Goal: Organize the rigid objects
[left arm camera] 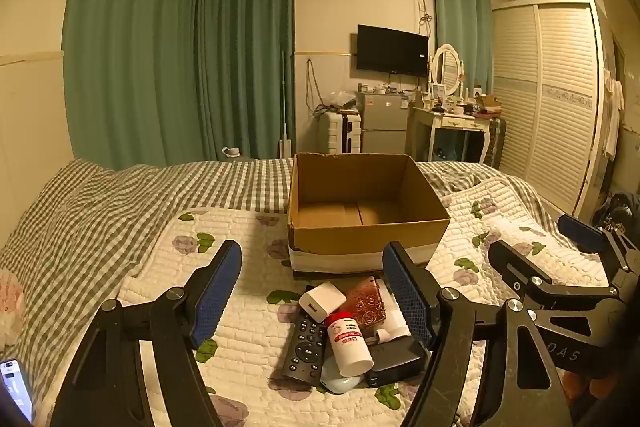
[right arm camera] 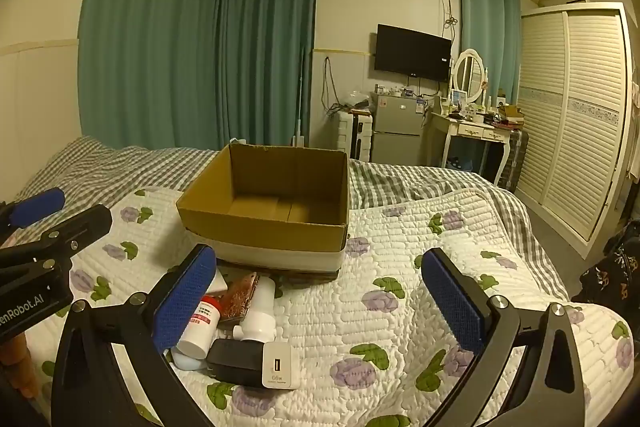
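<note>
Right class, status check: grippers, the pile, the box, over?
Left gripper and right gripper open, holding nothing. Pile with remote and pill bottle untouched on quilt. Cardboard box empty. Path clear.

brown cardboard box (left arm camera: 360,203), black remote (left arm camera: 305,347), floral quilt (right arm camera: 400,267)

On the side of the left gripper (right arm camera: 36,227), as your right wrist camera sees it, you can read "enRobot.AI"; the beginning is cut off. On the right gripper (left arm camera: 560,247), in the left wrist view, the letters "DAS" stand on its black frame. The white charger (right arm camera: 280,367) carries a small print that looks like "66w". The white bottle (left arm camera: 348,343) has a red label, but its characters are too small to read.
</note>
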The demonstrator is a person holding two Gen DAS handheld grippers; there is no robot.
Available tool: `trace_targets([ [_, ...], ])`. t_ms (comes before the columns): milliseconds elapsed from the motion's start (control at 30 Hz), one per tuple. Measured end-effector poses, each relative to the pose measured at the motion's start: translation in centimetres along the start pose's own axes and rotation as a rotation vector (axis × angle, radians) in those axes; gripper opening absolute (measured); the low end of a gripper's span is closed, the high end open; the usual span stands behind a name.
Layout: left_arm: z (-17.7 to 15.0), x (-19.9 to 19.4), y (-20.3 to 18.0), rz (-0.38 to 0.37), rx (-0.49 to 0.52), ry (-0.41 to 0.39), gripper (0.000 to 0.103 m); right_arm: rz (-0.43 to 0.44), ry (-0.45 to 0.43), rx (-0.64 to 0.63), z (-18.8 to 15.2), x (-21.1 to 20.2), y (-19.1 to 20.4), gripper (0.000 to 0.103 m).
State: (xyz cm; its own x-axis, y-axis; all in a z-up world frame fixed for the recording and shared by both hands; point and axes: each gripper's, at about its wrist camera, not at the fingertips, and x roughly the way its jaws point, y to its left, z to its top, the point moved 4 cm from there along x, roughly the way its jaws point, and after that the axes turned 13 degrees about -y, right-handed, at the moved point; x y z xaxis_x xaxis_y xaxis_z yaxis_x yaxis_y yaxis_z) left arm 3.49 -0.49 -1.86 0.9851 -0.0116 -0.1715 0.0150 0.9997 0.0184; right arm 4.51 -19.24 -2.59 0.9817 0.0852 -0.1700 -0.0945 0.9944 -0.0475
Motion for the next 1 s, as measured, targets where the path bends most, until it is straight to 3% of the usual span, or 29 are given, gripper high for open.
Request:
trace_targets([
  [1000, 0.13, 0.24, 0.75, 0.008, -0.016, 0.007, 0.076, 0.000, 0.006, 0.002, -0.44, -0.30, -0.30, 0.103],
])
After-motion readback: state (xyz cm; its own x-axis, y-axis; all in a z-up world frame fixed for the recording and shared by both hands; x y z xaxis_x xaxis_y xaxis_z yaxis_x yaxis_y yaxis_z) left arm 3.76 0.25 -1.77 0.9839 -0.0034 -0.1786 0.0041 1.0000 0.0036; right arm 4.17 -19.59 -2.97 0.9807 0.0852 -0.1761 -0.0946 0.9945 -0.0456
